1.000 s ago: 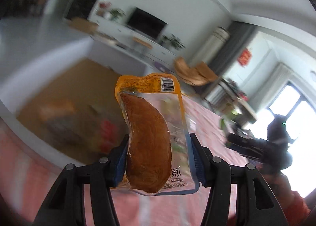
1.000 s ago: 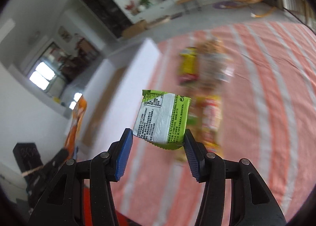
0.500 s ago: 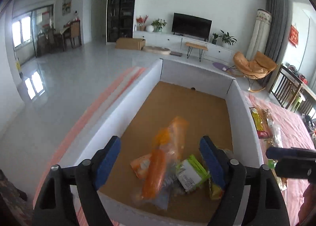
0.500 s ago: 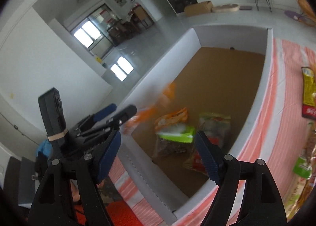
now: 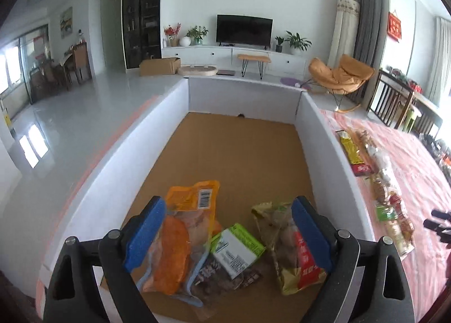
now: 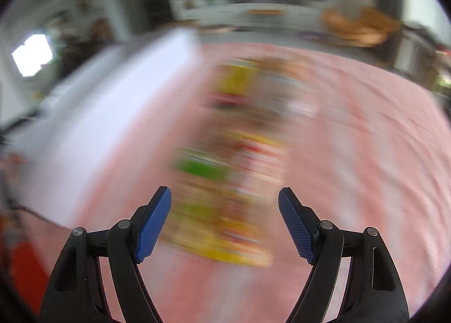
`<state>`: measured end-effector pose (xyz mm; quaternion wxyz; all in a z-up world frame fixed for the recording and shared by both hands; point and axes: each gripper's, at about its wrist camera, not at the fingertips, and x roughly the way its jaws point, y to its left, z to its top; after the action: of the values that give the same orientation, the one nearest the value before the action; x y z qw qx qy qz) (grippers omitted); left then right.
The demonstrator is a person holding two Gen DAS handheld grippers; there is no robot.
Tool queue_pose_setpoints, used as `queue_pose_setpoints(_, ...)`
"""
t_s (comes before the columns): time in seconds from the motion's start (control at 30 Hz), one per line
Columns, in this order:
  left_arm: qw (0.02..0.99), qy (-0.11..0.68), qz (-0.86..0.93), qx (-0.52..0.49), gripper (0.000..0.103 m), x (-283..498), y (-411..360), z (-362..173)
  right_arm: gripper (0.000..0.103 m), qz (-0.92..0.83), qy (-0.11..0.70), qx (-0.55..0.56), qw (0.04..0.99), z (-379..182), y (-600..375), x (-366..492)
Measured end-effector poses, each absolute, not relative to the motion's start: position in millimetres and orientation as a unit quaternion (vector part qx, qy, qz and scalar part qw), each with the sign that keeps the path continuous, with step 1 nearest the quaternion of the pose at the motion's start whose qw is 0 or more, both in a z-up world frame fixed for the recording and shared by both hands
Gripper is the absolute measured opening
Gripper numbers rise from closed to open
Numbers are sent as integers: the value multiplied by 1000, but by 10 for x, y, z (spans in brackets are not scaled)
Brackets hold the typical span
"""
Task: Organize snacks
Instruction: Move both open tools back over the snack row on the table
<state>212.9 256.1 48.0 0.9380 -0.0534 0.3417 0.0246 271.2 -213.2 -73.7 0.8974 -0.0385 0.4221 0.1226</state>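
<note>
Four snack packs lie at the near end of the white-walled box (image 5: 318, 131), on its brown cardboard floor: an orange pouch (image 5: 180, 241) toward the near left corner, a green-and-white packet (image 5: 239, 246) just to its right and resting on a dark packet (image 5: 222, 275), and a yellow-and-red bag (image 5: 293, 255) toward the near right wall. The orange pouch overlaps the edge of the dark packet; the yellow-and-red bag lies just beside the green-and-white one. The far part of the box floor is bare. The left gripper (image 5: 227, 234) hangs over this group, its jaws opening and already wide, with nothing clamped; the packs seen between its blue pads (image 5: 145, 234) lie on the box floor below. Outside the right wall of the box, a row of further snacks (image 5: 377, 179) runs along the pink striped tablecloth (image 5: 422, 170), near that wall. In the right wrist view, heavily blurred, the right gripper (image 6: 224, 222) is spread and empty above the same row (image 6: 228, 182) on the cloth (image 6: 352, 153); individual packs there cannot be distinguished.
</note>
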Motion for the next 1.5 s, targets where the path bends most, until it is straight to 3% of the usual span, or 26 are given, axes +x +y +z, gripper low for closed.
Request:
queue_pose_setpoints(0.17,934,353,42,-43,91,2104,2415,461,81,9,440,-44,897,-1099,-3041,2620)
queue_pose_setpoints(0.33,963,262,55,-17,94,1603,1959,1002,83,-7,422,-20,906,-1143,-3166,2599)
queue_pose_setpoints(0.4,970,243,28,-15,103,1366,1739,1134,89,-4,426,-21,904,-1158,-3129,2654)
queue_pose_setpoints(0.47,971,236,-12,-19,103,1113,1383,1177,93,-1,430,-16,903,-1184,-3152,2653)
queue_pose_setpoints(0.6,950,299,-92,-28,103,840,701,808,94,-3,430,-18,903,-1288,-3147,2586)
queue_pose_setpoints(0.7,920,369,-127,-29,103,833,195,174,94,-3,430,-18,903,-1296,-3145,2599)
queue_pose_setpoints(0.87,882,458,-109,-7,102,1022,-94,-588,94,-3,430,-17,903,-1295,-3151,2580)
queue_pose_setpoints(1.5,897,434,-72,30,103,1171,35,-743,94,-4,430,-17,903,-1295,-3149,2584)
